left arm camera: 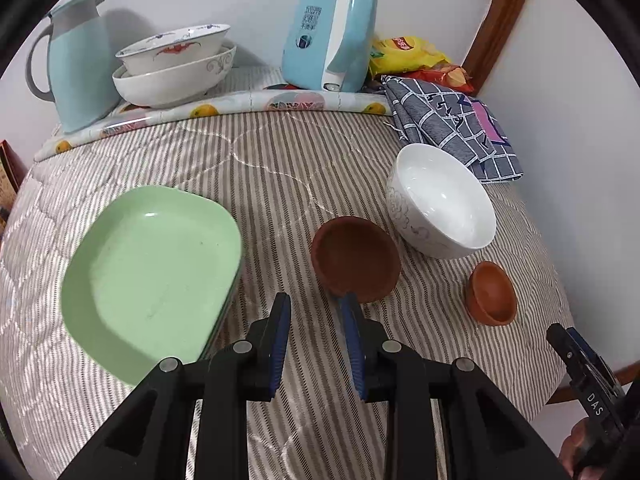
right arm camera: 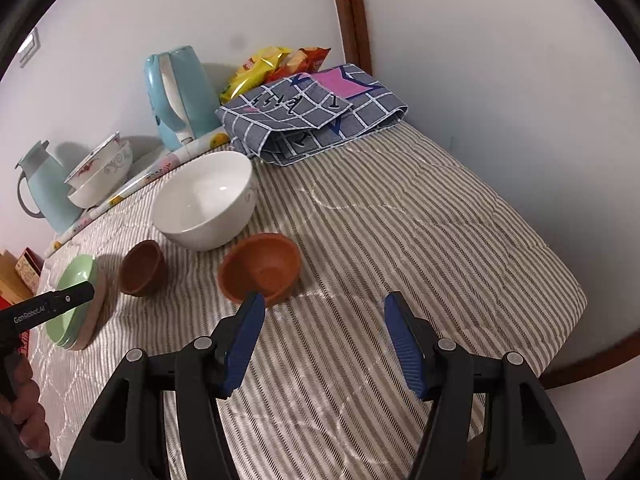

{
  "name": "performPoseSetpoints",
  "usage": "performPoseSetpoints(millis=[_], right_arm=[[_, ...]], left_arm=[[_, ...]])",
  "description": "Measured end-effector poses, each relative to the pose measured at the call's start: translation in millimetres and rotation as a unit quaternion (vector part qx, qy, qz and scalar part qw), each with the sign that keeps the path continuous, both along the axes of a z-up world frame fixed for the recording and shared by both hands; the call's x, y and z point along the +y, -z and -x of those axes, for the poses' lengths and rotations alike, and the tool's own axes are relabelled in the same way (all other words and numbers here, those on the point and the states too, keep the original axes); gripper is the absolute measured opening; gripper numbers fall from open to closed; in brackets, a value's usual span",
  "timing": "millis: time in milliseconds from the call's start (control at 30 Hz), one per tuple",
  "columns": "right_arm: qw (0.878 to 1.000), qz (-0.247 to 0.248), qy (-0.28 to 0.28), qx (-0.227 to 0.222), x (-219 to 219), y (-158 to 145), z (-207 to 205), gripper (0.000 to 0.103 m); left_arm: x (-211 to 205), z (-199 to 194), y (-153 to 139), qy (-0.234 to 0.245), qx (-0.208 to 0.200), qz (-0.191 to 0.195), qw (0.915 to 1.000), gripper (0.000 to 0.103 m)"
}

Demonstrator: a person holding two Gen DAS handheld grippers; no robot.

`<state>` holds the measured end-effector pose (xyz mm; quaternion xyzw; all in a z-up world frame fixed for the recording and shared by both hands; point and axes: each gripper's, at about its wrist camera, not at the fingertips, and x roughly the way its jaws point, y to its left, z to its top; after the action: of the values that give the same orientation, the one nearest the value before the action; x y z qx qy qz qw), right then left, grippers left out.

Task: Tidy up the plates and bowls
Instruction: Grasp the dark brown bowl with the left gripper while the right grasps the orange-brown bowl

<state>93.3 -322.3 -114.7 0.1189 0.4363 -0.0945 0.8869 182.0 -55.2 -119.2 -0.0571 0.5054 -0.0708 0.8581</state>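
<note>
A stack of green plates [left arm camera: 152, 276] lies on the striped cloth at the left; it also shows in the right wrist view [right arm camera: 76, 296]. A dark brown bowl [left arm camera: 356, 260] [right arm camera: 142, 266], a large white bowl [left arm camera: 440, 204] [right arm camera: 206, 200] and a small orange-brown bowl [left arm camera: 490, 294] [right arm camera: 260, 268] stand to the right of it. My left gripper [left arm camera: 316, 304] is open and empty, just in front of the dark brown bowl. My right gripper [right arm camera: 324, 304] is open and empty, its left finger near the orange-brown bowl.
At the back stand a light blue jug [left arm camera: 76, 64], two stacked white bowls [left arm camera: 176, 66], a blue kettle [left arm camera: 332, 36], snack bags [left arm camera: 408, 54] and a folded checked cloth [left arm camera: 452, 120]. A wall and wooden frame [right arm camera: 352, 12] close the right side.
</note>
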Motion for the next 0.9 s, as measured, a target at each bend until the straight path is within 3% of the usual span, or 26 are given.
performPoseSetpoints(millis=[367,900], right_arm=[[1.0,-0.015,-0.027,-0.001,1.4,15.5,-35.1,0.061],[0.998,-0.021,-0.049,0.043,6.5,47.6,-72.4,0.047]], left_arm=[[-6.8,-27.5,22.0,-0.013,0.015,-0.007,0.9998,0.025],[-16.8,-59.4,45.9,-0.008,0.029,-0.005,0.9995,0.025]])
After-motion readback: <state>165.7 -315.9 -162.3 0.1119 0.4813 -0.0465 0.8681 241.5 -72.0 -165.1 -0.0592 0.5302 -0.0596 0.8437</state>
